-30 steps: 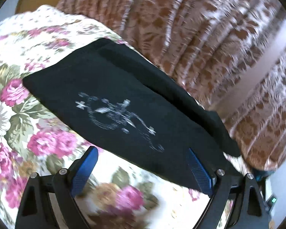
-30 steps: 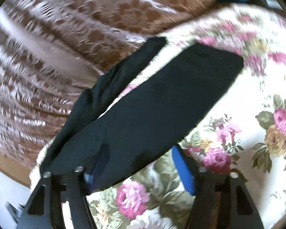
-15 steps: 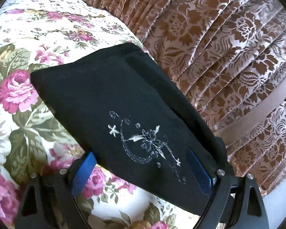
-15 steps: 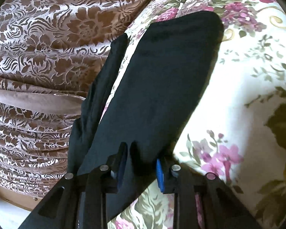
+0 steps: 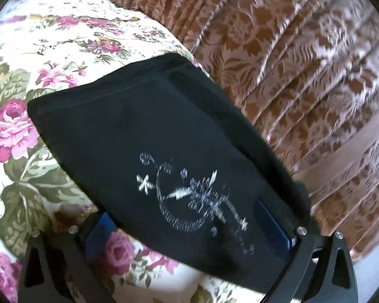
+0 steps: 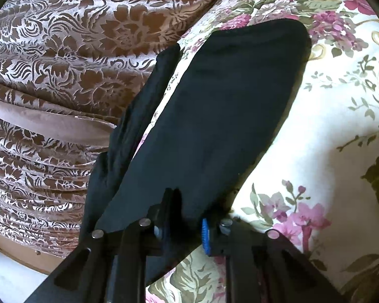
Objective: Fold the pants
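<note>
Black pants [image 5: 144,136] with a silver embroidered swirl lie on a floral bedspread [image 5: 32,58], one leg draping over the bed edge. My left gripper [image 5: 189,229] is open, its blue-padded fingers straddling the pants' near edge, cloth lying over the gap. In the right wrist view the pants [image 6: 227,116] stretch away from me. My right gripper [image 6: 182,224] is shut on a bunch of the pants' near end. A second leg [image 6: 139,116] hangs along the bed's left edge.
A brown floral pleated bed skirt [image 5: 303,75] falls beside the bed and also shows in the right wrist view [image 6: 63,63]. The floral bedspread [image 6: 328,139] spreads to the right of the pants. Pale floor [image 6: 5,272] lies below.
My right gripper has closed from wide open to pinch the pants' end. My left gripper has moved in over the pants' edge, its fingers still apart.
</note>
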A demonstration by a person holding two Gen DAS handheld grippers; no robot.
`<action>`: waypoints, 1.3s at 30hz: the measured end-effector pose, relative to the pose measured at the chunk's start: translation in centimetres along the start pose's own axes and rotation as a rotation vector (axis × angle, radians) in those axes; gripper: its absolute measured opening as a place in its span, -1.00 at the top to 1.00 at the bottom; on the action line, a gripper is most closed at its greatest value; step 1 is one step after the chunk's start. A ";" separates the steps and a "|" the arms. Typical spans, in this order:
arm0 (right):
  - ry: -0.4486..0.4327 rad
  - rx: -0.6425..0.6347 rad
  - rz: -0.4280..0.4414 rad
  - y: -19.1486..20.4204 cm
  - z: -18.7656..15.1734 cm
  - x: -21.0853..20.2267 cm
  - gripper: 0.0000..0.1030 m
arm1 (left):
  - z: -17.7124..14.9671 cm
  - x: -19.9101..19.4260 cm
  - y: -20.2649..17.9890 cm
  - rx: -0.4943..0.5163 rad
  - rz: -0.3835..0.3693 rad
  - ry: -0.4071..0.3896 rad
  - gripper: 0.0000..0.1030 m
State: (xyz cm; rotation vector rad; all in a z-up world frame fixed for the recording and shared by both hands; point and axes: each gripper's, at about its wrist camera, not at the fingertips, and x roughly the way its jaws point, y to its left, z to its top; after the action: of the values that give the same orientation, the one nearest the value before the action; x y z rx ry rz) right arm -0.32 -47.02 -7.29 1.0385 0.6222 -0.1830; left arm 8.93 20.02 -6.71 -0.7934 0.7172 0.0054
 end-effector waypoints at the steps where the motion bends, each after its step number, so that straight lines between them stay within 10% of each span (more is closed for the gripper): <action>1: 0.000 -0.001 -0.002 0.0 0.0 0.0 0.71 | 0.3 0.1 0.0 -0.003 -0.012 -0.004 -0.98; 4: -0.004 -0.005 -0.011 0.1 0.1 0.3 0.78 | 0.8 0.6 -0.2 0.017 -0.016 -0.003 -0.72; 8: -0.005 -0.007 -0.025 0.2 0.2 0.5 0.85 | 1.4 1.9 1.2 -0.019 0.041 0.045 0.81; 21: -0.077 -0.093 -0.022 2.6 0.2 -3.5 0.86 | 2.5 -5.8 -0.9 0.085 -0.077 -0.068 0.88; 39: -0.003 -0.170 -0.093 -0.2 -3.0 -7.7 0.83 | -2.7 -10.4 2.7 0.170 -0.008 -0.059 0.86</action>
State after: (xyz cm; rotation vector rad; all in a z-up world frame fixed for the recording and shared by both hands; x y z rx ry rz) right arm -7.90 -45.67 -4.16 0.8465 0.6723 -0.2091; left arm -1.35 22.79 -3.65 -0.6305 0.6492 -0.0390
